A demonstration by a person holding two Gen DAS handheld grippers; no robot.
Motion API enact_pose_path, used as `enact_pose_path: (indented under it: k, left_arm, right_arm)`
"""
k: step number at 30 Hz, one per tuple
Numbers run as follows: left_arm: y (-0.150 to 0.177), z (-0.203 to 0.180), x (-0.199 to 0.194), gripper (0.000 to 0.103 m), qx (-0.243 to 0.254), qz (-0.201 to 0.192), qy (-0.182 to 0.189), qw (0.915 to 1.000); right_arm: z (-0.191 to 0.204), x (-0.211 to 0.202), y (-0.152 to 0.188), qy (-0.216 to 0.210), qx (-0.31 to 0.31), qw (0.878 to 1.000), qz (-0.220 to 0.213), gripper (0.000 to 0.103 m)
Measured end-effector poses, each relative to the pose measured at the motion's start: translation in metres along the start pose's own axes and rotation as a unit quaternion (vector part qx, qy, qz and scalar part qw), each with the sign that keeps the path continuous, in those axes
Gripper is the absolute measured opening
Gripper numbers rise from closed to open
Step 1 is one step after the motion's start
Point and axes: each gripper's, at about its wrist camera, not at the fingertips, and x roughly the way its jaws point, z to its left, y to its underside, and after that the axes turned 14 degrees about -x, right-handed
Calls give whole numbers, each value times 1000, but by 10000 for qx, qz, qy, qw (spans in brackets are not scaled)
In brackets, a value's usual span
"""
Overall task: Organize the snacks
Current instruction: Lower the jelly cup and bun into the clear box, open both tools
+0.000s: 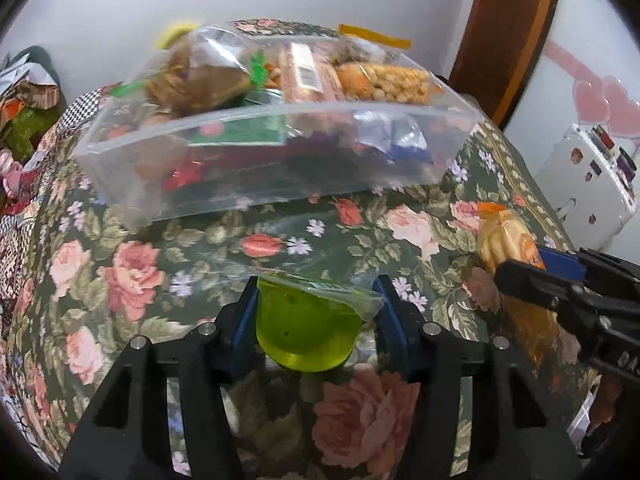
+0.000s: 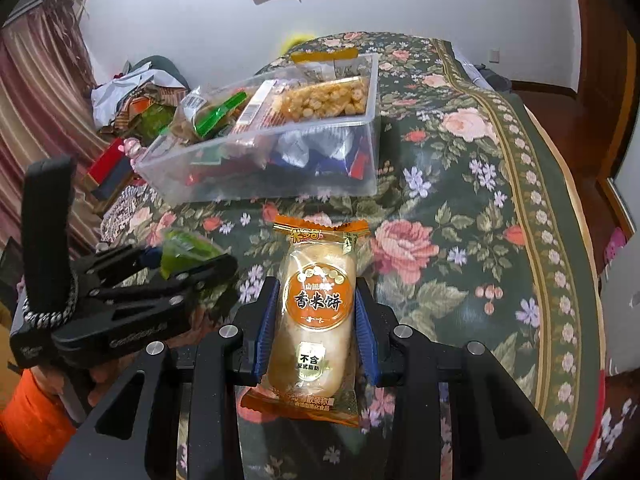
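My left gripper [image 1: 314, 296] is shut on a green jelly cup [image 1: 308, 328] with a foil lid, held above the floral cloth. It also shows in the right wrist view [image 2: 188, 256]. My right gripper [image 2: 316, 312] is shut on an orange rice cracker packet [image 2: 316, 320], which also shows at the right of the left wrist view [image 1: 508, 240]. A clear plastic bin [image 1: 276, 184] full of mixed snack packets stands ahead of both grippers, and shows in the right wrist view [image 2: 280, 176].
The table is covered with a dark green floral cloth [image 2: 460, 208]. Clutter of bags and wrappers [image 2: 132, 100] lies beyond the left edge. A white wall stands behind, and a wooden door frame [image 1: 508, 32] at the right.
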Motion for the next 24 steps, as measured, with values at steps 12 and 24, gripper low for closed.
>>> enact_pose_path:
  k: [12, 24]
  left_arm:
    - [-39, 32, -60, 55, -404, -792, 183, 9959]
    - [-88, 41, -61, 55, -626, -1158, 253, 9910]
  right_arm:
    - [6, 2, -40, 14, -161, 9992, -365, 33]
    - [10, 4, -95, 46, -331, 9955, -883, 33]
